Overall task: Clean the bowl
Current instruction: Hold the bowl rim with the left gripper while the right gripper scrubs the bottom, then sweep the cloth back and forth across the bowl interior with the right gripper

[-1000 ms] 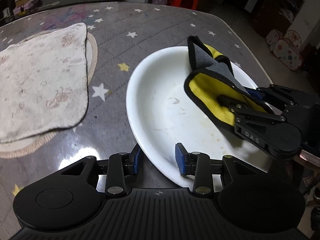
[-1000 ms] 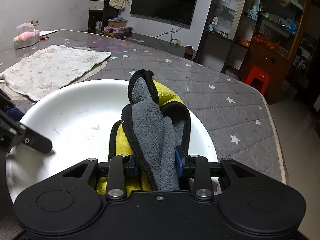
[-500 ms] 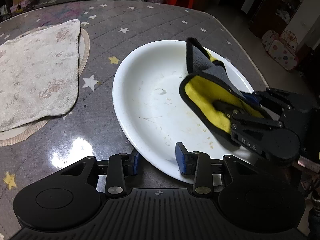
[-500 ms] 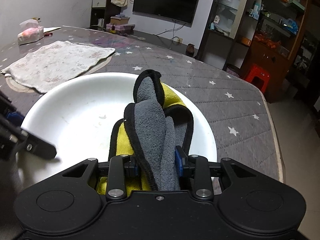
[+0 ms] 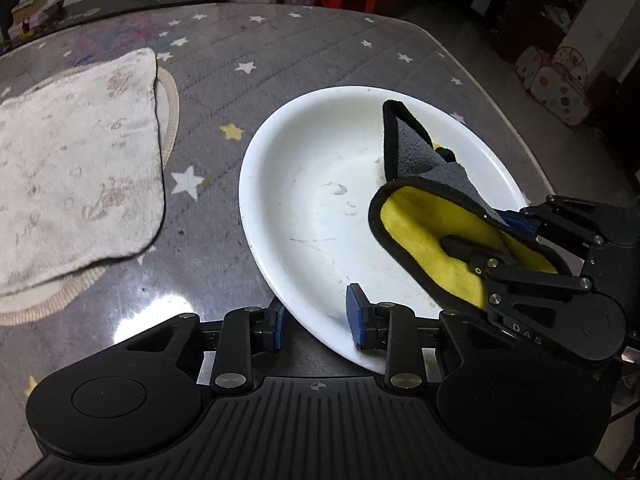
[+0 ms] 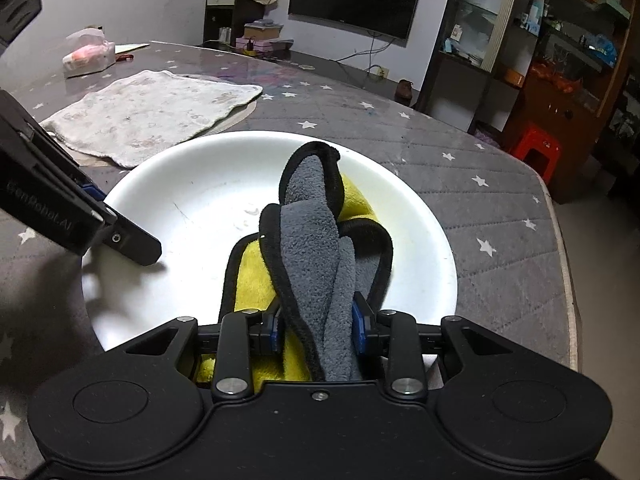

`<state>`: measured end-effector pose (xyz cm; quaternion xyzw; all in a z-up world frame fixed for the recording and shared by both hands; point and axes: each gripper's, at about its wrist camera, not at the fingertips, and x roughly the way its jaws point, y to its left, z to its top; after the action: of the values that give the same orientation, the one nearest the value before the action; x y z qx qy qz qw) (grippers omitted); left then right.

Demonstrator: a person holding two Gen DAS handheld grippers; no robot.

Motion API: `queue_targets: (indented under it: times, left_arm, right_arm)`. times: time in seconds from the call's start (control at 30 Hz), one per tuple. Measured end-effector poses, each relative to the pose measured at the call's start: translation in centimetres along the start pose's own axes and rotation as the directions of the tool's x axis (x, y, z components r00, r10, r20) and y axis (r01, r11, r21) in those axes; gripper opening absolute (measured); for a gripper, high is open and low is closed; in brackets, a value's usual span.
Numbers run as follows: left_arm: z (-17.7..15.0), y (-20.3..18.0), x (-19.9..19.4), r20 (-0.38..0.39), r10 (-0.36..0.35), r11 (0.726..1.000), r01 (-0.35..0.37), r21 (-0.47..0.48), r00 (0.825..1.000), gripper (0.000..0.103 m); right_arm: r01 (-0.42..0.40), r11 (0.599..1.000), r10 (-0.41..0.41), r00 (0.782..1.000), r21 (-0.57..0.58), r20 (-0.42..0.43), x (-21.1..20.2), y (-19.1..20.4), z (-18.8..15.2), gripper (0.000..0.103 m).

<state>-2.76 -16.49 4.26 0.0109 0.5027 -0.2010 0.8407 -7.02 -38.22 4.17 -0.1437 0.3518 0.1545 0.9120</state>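
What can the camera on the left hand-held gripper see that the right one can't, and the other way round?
Only the left view: the left hand-held gripper, its jaws closing astride the bowl rim, and a spotted play tent.
Only the right view: a wall television and a tissue pack.
Both: the bowl, the yellow-grey cloth clamped in the right hand-held gripper, and the pale towel.

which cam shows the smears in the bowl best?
Left wrist: it looks down into the bowl, so the smears and scratches on its floor show clearly. In the right wrist view the cloth hides much of the floor.
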Motion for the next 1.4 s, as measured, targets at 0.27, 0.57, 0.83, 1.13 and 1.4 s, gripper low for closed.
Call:
queue_targets:
  times: [0.27,0.57,0.83,1.13,1.4]
  left_arm:
    - [-0.3,-0.1,0.0,0.018,0.007,1.000,-0.007,0.010,1.000,0.032]
    - [-0.4,-0.3,0.1,0.025,0.012,1.000,-0.013,0.020,1.000,0.034]
    - [-0.5,-0.2,0.2,0.026,0.011,1.000,-0.011,0.017,1.000,0.035]
    - [-0.4,-0.1,0.3,0.025,0.007,1.000,-0.007,0.004,1.000,0.035]
    - [-0.4,-0.2,0.2,0.028,0.009,1.000,-0.009,0.008,1.000,0.035]
  right_arm:
    - [0.002,1.000,-0.003,1.000,0.022,0.022,0.6,-0.5,0.0,0.034]
    - [0.028,0.999,-0.029,0.999,0.027,0.036,2.2,-1.0,1.2,0.034]
    - [0.052,0.998,-0.053,0.998,0.029,0.039,3.6,-1.3,2.3,0.034]
    - [0.070,0.997,-0.071,0.997,0.024,0.039,3.3,-1.2,1.9,0.034]
    - [0.054,0.998,-0.055,0.998,0.019,0.021,1.5,-0.7,0.7,0.034]
